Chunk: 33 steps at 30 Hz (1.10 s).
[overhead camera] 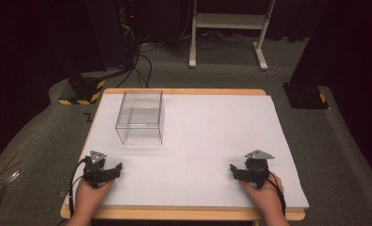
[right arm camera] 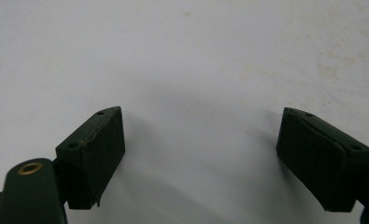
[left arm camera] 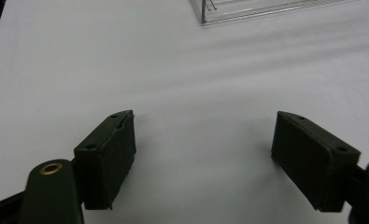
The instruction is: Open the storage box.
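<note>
A clear plastic box (overhead camera: 140,117) stands on the white table top (overhead camera: 207,136) at the back left; its near edge (left arm camera: 266,9) shows at the top of the left gripper view. My left gripper (overhead camera: 107,165) rests near the front left edge, held by a hand, jaws wide apart with nothing between them (left arm camera: 203,140). My right gripper (overhead camera: 242,169) sits near the front right, also held by a hand, open over bare white surface (right arm camera: 201,140).
The table has a wooden rim (overhead camera: 183,214). Beyond it lie grey carpet, cables (overhead camera: 141,61), a white stand's legs (overhead camera: 226,42) and a black-and-yellow striped base (overhead camera: 82,92). A dark post base (overhead camera: 306,94) stands at the right.
</note>
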Tool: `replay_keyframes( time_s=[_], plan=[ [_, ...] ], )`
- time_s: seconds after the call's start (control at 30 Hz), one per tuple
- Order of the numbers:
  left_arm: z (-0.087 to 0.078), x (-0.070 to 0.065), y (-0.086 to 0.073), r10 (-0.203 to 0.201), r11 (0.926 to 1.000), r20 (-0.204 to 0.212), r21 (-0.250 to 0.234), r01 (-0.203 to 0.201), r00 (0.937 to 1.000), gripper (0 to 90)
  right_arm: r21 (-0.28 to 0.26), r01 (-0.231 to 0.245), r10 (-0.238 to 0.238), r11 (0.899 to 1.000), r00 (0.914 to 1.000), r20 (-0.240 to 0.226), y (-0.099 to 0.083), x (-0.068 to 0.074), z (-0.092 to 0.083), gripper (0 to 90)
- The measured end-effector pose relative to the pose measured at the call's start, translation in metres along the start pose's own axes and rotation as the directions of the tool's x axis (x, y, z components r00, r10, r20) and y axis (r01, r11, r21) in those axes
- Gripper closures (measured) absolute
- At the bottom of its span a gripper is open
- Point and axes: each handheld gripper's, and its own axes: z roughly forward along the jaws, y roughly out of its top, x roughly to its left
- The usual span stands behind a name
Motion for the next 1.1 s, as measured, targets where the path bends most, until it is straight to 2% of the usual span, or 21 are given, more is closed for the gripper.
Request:
replay_keyframes(
  time_s=[0.83,0.93,1.1],
  plan=[
    [-0.002,-0.003,0.003,0.008,0.9999,-0.011,0.016,-0.007,0.9999,22.9,0.0,-0.001,0.001,1.0,1.0,-0.001,0.0,0.0,0.0,15.3],
    [-0.004,-0.005,0.003,0.019,0.9998,-0.006,0.005,-0.018,0.9998,22.7,0.0,-0.001,0.001,1.0,1.0,-0.001,0.0,0.0,0.0,15.4],
    [-0.013,-0.012,0.007,0.026,0.9986,0.005,-0.047,-0.025,0.9997,22.6,0.0,-0.001,0.001,1.0,1.0,-0.001,0.0,0.0,0.0,15.4]
  ],
)
